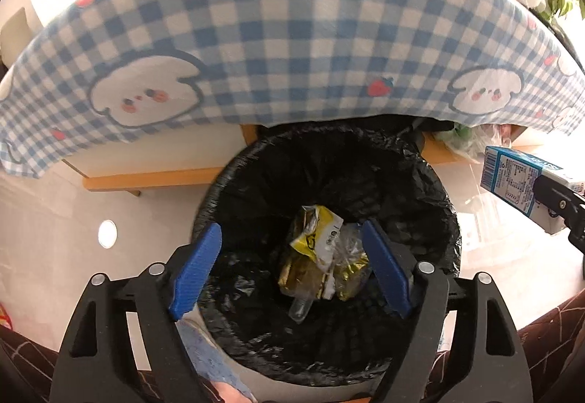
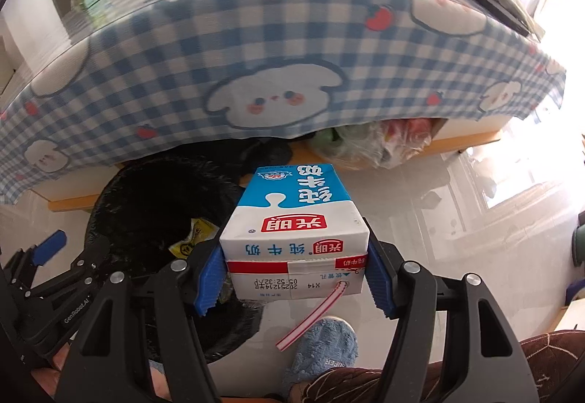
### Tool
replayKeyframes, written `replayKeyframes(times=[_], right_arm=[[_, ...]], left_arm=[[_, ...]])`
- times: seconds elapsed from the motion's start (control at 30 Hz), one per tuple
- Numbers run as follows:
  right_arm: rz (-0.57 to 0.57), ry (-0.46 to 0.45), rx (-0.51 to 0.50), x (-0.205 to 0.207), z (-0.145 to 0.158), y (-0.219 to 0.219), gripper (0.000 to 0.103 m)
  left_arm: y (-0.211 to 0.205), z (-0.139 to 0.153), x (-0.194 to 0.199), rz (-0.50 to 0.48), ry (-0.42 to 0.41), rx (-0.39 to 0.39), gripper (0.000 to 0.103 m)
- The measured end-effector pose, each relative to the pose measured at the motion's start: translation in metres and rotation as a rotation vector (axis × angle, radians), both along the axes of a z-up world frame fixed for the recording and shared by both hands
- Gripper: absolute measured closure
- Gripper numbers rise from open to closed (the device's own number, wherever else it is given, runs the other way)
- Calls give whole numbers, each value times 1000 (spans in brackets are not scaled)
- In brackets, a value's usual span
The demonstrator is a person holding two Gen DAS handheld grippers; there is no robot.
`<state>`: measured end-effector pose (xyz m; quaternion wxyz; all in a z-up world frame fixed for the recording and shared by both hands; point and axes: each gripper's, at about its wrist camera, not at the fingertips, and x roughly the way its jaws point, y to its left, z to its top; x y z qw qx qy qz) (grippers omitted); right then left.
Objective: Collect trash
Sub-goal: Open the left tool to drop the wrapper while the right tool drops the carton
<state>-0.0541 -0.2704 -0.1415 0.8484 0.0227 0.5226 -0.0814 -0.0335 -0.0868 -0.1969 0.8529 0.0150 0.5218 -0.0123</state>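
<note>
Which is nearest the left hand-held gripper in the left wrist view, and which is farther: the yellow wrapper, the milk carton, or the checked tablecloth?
1. Yellow wrapper, in the bin between the left hand-held gripper's open fingers.
2. Milk carton, off to the right edge.
3. Checked tablecloth, hanging beyond the bin.

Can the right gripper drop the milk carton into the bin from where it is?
Probably yes. The right gripper holds the milk carton just beside the bin, whose mouth is open; nothing blocks the short move over.
</note>
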Motion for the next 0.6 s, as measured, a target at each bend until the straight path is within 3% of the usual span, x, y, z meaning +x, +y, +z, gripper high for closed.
replayKeyframes(times=[0.23,0.6], right_arm=[[52,-17,-2,1,4,29,41],[146,1,-20,11,-3,84,41]], left_arm=[[27,16,-8,27,-46,-10,7],[67,23,-13,83,-64,-11,6]])
